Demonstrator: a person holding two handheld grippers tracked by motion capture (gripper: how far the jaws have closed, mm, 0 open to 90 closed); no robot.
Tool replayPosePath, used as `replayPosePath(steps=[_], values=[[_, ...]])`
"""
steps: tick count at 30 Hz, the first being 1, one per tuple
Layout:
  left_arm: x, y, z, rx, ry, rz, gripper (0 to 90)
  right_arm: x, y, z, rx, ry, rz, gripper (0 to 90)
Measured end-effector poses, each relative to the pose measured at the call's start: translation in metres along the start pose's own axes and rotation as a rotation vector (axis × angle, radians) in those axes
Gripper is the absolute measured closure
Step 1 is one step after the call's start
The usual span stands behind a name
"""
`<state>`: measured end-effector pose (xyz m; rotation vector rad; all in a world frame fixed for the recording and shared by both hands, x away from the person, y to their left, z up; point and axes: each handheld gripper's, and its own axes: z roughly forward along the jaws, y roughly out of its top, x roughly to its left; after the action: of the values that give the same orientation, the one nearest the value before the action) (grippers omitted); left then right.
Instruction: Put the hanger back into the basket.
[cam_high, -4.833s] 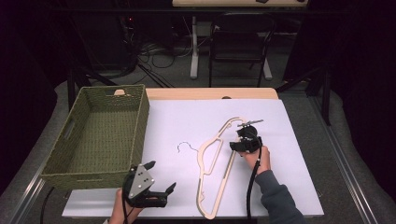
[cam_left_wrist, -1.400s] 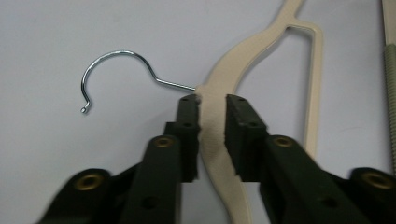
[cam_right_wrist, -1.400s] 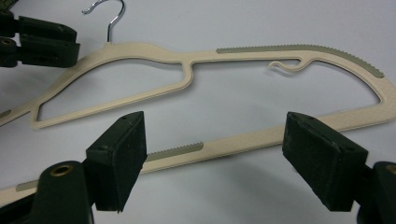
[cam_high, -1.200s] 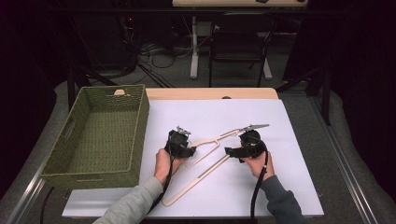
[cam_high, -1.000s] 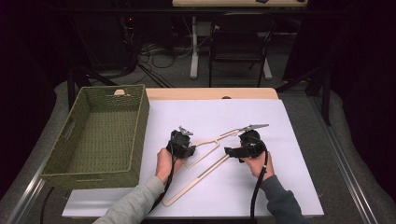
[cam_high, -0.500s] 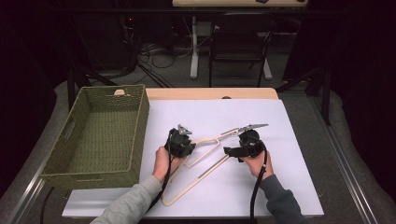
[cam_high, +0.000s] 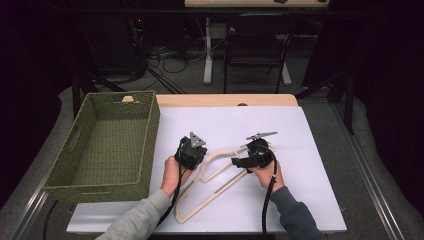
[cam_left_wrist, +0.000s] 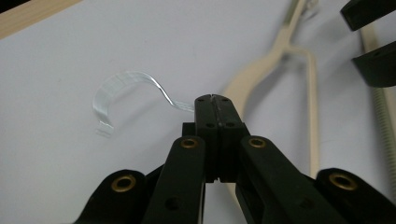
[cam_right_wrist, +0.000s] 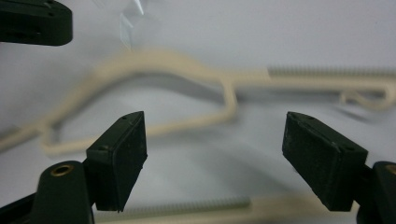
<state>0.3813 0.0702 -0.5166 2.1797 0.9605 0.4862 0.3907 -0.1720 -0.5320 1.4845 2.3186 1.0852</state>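
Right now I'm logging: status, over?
Left gripper shut on hanger hook. Right gripper open over hanger. Basket at left, nothing blocking.

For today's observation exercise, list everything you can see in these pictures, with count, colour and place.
Hanger: one, cream, on the white sheet, clear hook at its neck.
Basket: one, green woven, left of the sheet.
White sheet: one, covering the table.
Table: one, wooden edge at the far side.
Chair: one, dark, beyond the table.
Left hand-held gripper: one, black, shut on the hook's stem.
Right hand-held gripper: one, black, open above the hanger.
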Motion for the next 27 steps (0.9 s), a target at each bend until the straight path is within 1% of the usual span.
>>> replayPosePath(steps=[1,2,3,4,5,6,7,10,12,14,16,17,18,19,20,27], values=[[-0.002,0.0,0.0,0.008,0.002,0.01,90.0,0.0,0.0,0.002,0.005,0.003,0.007,21.8],[-0.004,-0.001,0.001,0.022,-0.008,0.014,90.0,0.0,0.001,0.004,0.009,0.007,0.006,21.8],[-0.004,-0.002,0.003,0.034,-0.02,0.005,90.0,0.001,0.001,0.006,0.016,-0.001,0.003,22.0],[-0.003,-0.003,0.006,0.039,-0.021,-0.007,90.0,0.001,0.001,0.008,0.021,-0.006,0.0,22.0],[-0.002,-0.004,0.009,0.052,-0.027,-0.017,81.1,0.001,0.0,0.009,0.021,-0.002,0.001,22.0],[0.0,-0.006,0.013,0.064,-0.045,-0.047,72.1,0.001,0.0,0.008,0.025,-0.002,0.001,22.1],[0.002,-0.007,0.017,0.081,-0.056,-0.063,64.4,0.001,0.0,0.007,0.023,-0.003,0.003,22.1],[0.003,-0.01,0.03,0.114,-0.095,-0.083,57.2,-0.001,0.0,0.005,0.017,-0.008,0.003,22.4],[0.002,-0.01,0.038,0.138,-0.098,-0.072,56.5,-0.001,-0.001,0.006,0.017,-0.011,0.007,22.4],[0.0,-0.009,0.042,0.137,-0.085,-0.065,56.5,-0.001,-0.001,0.006,0.014,-0.008,0.001,22.5],[-0.002,-0.009,0.042,0.138,-0.073,-0.047,57.9,-0.002,-0.001,0.005,0.021,-0.007,0.001,22.5],[-0.003,-0.009,0.042,0.137,-0.073,-0.044,59.4,-0.002,-0.001,0.005,0.017,-0.005,0.003,22.5],[-0.002,-0.009,0.042,0.134,-0.069,-0.042,64.1,-0.002,-0.001,0.005,0.015,-0.006,0.004,22.6],[-0.003,-0.008,0.042,0.131,-0.074,-0.041,70.6,-0.002,-0.001,0.005,0.015,-0.008,0.005,22.6],[-0.004,-0.008,0.042,0.133,-0.068,-0.036,71.5,-0.002,-0.001,0.006,0.015,-0.008,0.005,22.8],[-0.001,-0.008,0.04,0.127,-0.093,-0.031,72.2,-0.002,-0.001,0.006,0.017,-0.006,0.008,22.8]])
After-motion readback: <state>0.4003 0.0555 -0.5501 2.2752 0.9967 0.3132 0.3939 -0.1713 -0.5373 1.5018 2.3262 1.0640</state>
